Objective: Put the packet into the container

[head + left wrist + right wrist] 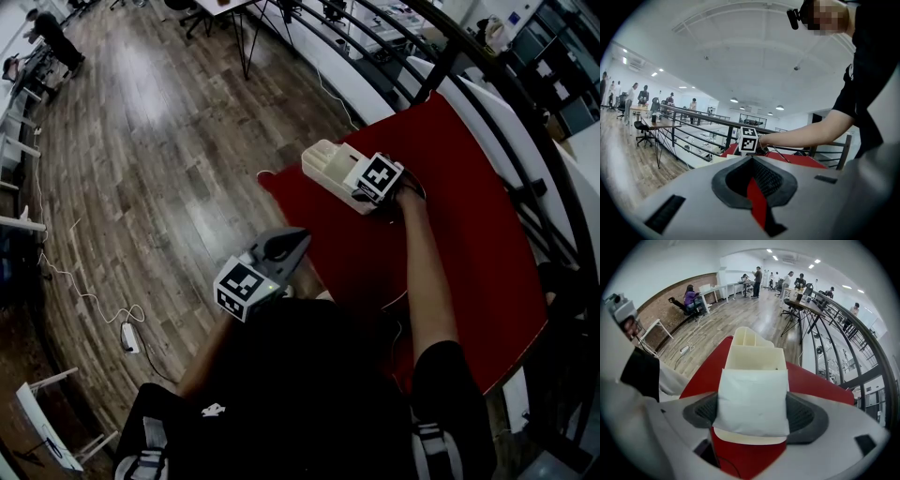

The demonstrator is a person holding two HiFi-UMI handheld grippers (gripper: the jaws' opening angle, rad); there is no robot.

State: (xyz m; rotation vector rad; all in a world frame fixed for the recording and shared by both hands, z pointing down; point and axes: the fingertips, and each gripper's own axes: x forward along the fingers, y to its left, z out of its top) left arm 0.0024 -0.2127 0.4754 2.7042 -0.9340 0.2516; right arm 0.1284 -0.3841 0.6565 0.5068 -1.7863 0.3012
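Right gripper [753, 414] is clamping the white packet [752, 397] by its sides, and I am holding it just above the near compartment of the cream container [740, 357] on the red table [469, 216]. Left gripper [752, 180] is hanging off the table's edge, jaws pinched together on nothing. I am judging the pickup done, with lowering and release remaining. The compartments I am seeing are looking empty.
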